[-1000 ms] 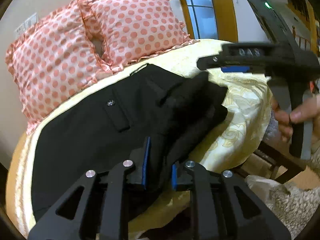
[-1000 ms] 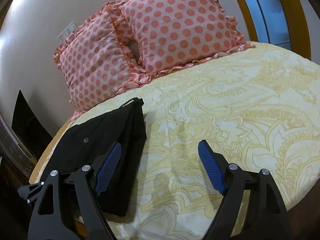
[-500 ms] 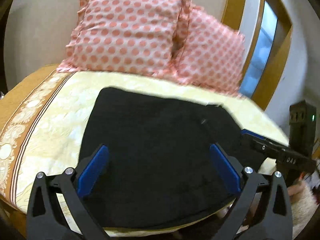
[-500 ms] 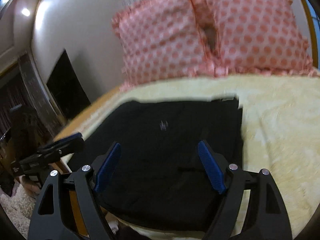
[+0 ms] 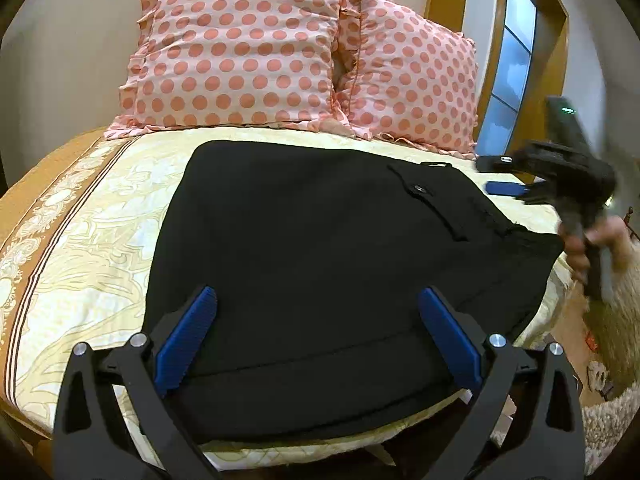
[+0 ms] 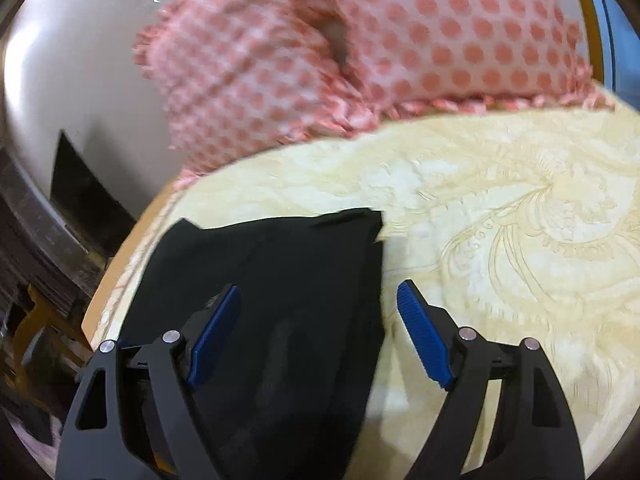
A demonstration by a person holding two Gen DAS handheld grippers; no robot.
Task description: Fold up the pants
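A: Left gripper (image 5: 316,334) has its fingers spread wide, holding nothing. Right gripper (image 6: 319,334) likewise, wide apart and empty.

B: And the pants (image 5: 332,264)?

A: Folded flat on the bed (image 5: 92,232), centre of the left view, below the pillows (image 5: 240,48).

B: Risks?

A: The near hem sits at the bed's edge, so I'd guess a careless pinch drags the fold off or catches one layer only. The right view is blurred; layers underneath are hidden.
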